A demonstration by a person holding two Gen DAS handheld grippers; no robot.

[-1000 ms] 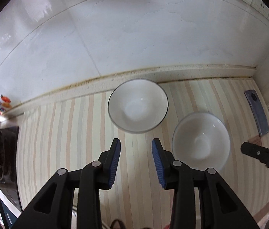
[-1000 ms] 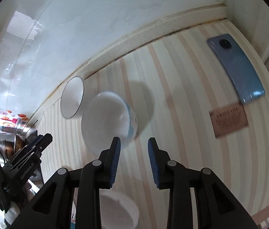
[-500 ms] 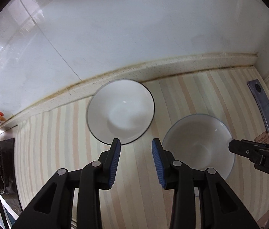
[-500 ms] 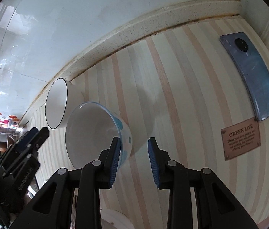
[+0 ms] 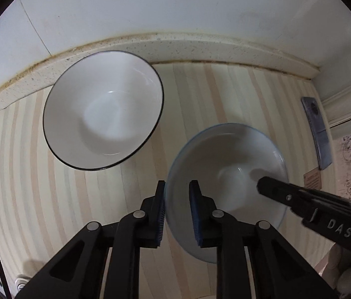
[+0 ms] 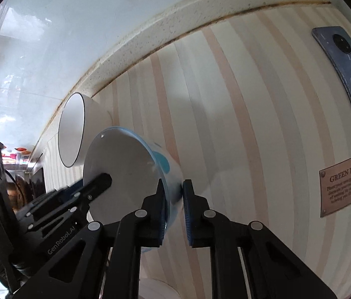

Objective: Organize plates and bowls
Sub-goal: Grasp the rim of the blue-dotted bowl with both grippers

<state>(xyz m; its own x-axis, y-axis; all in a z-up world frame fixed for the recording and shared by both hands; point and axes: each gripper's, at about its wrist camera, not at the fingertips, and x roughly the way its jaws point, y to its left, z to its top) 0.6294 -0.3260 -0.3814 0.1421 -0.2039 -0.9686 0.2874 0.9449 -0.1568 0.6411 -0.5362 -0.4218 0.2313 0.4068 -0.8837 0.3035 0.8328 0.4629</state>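
A white bowl with a black rim (image 5: 103, 109) sits on the striped counter near the back ledge; it also shows in the right wrist view (image 6: 76, 129). A white bowl with a blue rim and blue outside (image 5: 227, 164) stands to its right, also in the right wrist view (image 6: 125, 172). My left gripper (image 5: 176, 214) straddles the blue bowl's near-left rim, one pad inside and one outside, with a gap still showing. My right gripper (image 6: 175, 209) straddles the bowl's opposite rim in the same way. Its finger (image 5: 300, 196) reaches into the bowl from the right.
A blue-grey phone (image 6: 347, 82) lies on the counter at the right, also in the left wrist view (image 5: 317, 129). A brown "GREEN LIFE" plaque (image 6: 342, 186) lies below it. The speckled back ledge (image 5: 175, 47) and the tiled wall bound the counter behind the bowls.
Both grippers have moved forward onto the blue-rimmed bowl, each now straddling its rim from opposite sides. Both bowls look larger and nearer.
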